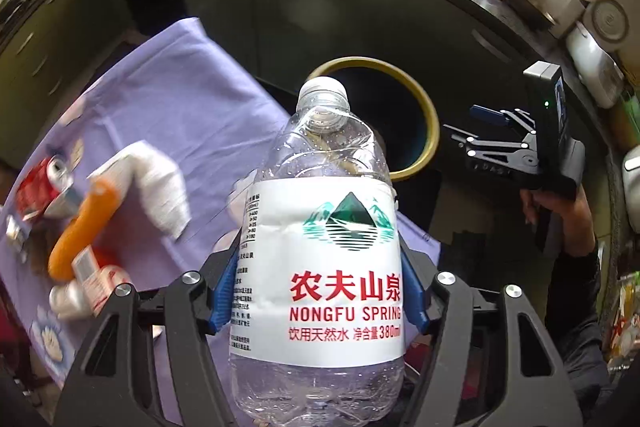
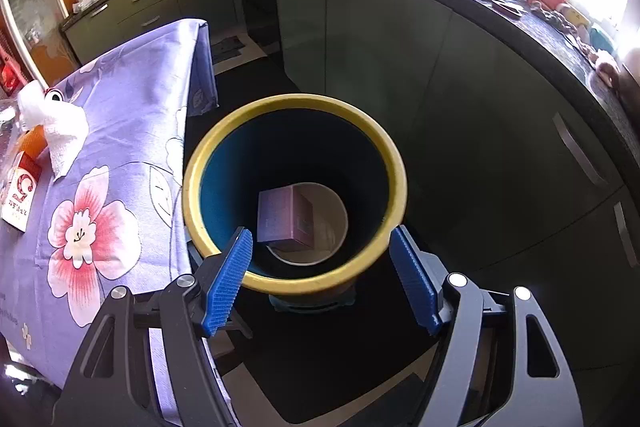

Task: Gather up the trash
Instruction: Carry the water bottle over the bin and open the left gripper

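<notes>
Clamping a clear water bottle [image 1: 320, 247] by its label, the left gripper [image 1: 320, 291] holds it above the cloth-covered counter [image 1: 180, 99]. Jaws apart and empty, the right gripper [image 2: 322, 279] hangs over the yellow-rimmed bin [image 2: 296, 279], a box [image 2: 288, 219] lying at its bottom.

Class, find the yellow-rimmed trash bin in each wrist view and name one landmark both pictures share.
Left wrist view: the yellow-rimmed trash bin sits centre-right, partly hidden behind the water bottle.
Right wrist view: the bin fills the centre, seen from above, a purple box inside.
Shared landmark: the purple tablecloth left of the bin.
</notes>
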{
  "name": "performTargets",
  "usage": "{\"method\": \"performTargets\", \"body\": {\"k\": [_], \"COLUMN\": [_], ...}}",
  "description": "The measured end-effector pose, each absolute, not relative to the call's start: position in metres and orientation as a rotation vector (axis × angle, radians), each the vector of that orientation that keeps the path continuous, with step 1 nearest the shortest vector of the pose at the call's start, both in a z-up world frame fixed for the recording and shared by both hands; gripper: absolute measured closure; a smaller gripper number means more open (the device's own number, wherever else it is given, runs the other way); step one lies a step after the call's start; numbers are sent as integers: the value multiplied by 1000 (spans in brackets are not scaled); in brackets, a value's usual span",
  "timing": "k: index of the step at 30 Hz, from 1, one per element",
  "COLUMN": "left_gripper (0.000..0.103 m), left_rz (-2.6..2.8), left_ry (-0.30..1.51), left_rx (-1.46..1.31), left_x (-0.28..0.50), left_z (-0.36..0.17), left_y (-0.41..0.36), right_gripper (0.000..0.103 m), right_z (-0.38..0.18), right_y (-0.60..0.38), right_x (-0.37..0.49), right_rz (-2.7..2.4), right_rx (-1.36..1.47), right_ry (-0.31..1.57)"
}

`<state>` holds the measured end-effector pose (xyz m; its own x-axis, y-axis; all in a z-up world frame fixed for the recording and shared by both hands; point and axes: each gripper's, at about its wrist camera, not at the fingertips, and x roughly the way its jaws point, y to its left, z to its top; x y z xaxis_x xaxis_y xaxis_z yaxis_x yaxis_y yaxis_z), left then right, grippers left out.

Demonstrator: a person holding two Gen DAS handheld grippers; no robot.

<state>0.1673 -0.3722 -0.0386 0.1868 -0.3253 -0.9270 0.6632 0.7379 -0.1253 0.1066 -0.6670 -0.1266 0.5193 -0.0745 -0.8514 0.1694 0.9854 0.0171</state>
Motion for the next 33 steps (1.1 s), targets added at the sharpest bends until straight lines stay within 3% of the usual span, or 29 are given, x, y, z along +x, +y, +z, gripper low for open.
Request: {"method": "performTargets", "body": {"k": [7,17,25,33], "left_gripper": [40,40,39,27], "left_rz": [-828,-833,-887,-772], "left_ry": [1261,1302,1190,988], "left_rx": [376,347,234,93], "left_x": [208,240,209,158], "left_z": [-92,-137,-63,-19], "left_y": [-493,-552,-458,-292], "right_gripper": [32,32,32,32], "right_z": [-133,-134,-125,-112], "right_y": [-705,-710,-682,-606], "right_x": [89,88,94,122], "right_rz": [-217,-222,-172,20], "right_rx": [140,143,117,85], "right_ry": [1039,1051,1034,1035]}}
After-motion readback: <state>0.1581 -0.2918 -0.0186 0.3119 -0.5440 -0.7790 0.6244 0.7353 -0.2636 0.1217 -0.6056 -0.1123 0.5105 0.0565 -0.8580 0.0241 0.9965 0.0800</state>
